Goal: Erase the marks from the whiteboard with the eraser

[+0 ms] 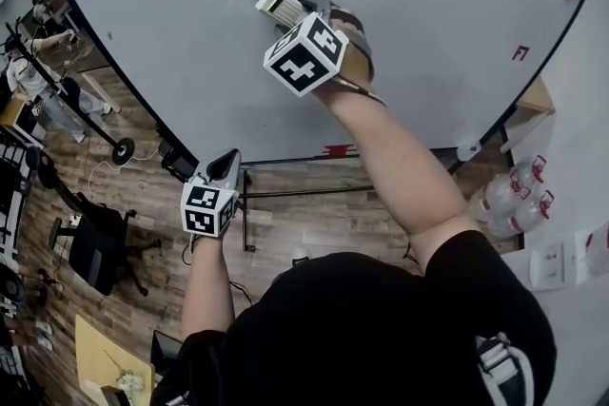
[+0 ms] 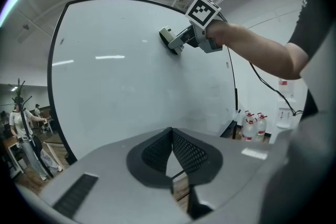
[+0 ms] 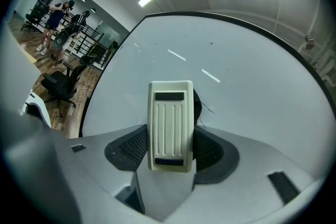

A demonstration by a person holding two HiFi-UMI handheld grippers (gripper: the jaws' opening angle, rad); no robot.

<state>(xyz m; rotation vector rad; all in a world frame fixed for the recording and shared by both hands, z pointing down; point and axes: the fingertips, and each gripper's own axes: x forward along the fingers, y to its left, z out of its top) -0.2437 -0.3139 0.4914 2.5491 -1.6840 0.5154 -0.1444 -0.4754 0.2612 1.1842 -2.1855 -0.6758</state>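
Holding the cream ribbed plastic eraser (image 3: 169, 126) clamped in the jaws of our right gripper (image 3: 169, 145), we press it against the large white black-framed whiteboard (image 1: 181, 5), near its upper middle. Our left gripper (image 2: 171, 134) hangs low by the board's lower frame, jaws closed together on nothing.

Glossy whiteboard (image 3: 236, 76); ribbed plastic eraser (image 3: 169, 126)

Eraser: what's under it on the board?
Eraser, clamped in the right gripper, sits with its dark pad against the whiteboard. Board around it looks blank white. Any marks directly beneath the pad are covered.
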